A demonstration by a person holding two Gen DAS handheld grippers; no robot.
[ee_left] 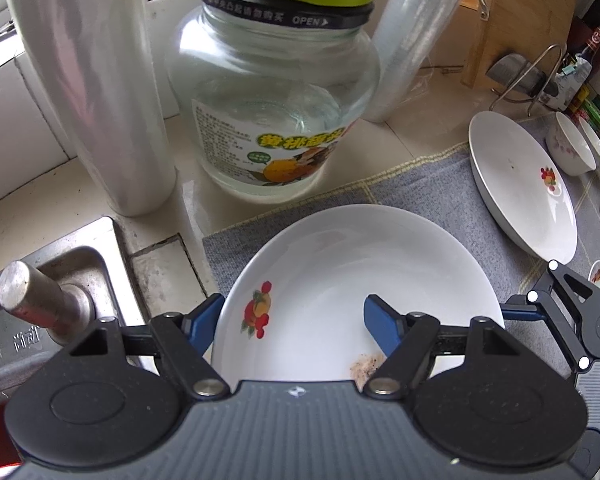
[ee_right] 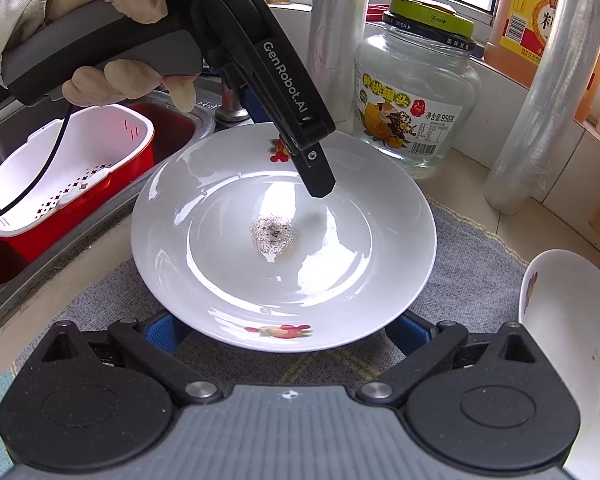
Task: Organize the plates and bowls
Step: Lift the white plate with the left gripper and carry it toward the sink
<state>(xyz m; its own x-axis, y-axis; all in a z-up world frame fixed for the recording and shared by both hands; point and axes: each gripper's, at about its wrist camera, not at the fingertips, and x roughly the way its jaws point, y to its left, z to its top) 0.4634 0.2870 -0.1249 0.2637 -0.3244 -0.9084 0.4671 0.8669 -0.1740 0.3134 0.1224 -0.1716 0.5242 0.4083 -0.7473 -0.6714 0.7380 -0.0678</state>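
Observation:
A white plate [ee_left: 340,280] [ee_right: 340,272] with fruit motifs and a patch of crumbs [ee_right: 274,236] lies on a grey mat [ee_left: 420,184]. My left gripper [ee_left: 294,304] straddles the plate's left rim. One blue finger [ee_left: 206,316] is against the outside and the other [ee_left: 384,328] rests inside the well, so the jaws clamp the rim. My right gripper [ee_right: 286,332] [ee_left: 560,312] stands open at the opposite rim, its fingertips hidden under the plate. A second white plate [ee_left: 516,184] [ee_right: 560,340] and flowered bowls [ee_left: 568,144] sit further right.
A glass jar [ee_left: 272,92] [ee_right: 416,96] and two cling-film rolls [ee_left: 88,80] [ee_left: 424,32] stand just behind the plate. The steel sink with its tap [ee_left: 40,304] and a red-and-white drain basket [ee_right: 68,176] lie to the left. A cutting board [ee_left: 524,12] leans at the back right.

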